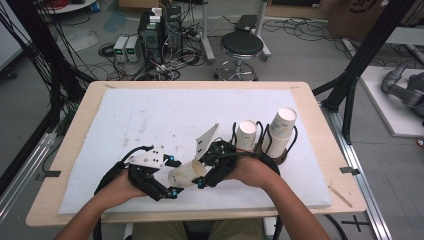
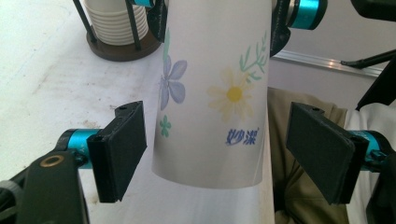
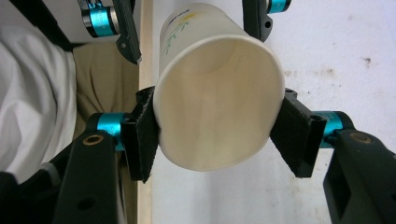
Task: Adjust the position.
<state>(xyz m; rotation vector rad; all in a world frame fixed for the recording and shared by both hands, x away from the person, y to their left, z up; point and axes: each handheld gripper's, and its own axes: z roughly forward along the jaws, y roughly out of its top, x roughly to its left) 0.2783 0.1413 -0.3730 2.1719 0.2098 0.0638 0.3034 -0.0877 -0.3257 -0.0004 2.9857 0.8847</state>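
Note:
A white paper cup (image 1: 186,174) printed with flowers lies on its side above the white mat, between my two grippers. My right gripper (image 1: 200,171) is shut on the cup's open rim; in the right gripper view its pads (image 3: 142,140) press both sides of the cup (image 3: 219,116). My left gripper (image 1: 173,177) faces it from the left and stands open around the cup's base end. In the left gripper view the cup (image 2: 215,102) hangs between that gripper's (image 2: 222,149) pads (image 2: 122,149) with a gap on each side.
Two black wire holders on the mat's right hold stacked paper cups, one (image 1: 246,135) close behind my right hand and a taller one (image 1: 280,131) beside it. The nearer stack (image 2: 119,25) sits just past the held cup. The table's front edge (image 3: 145,60) is close.

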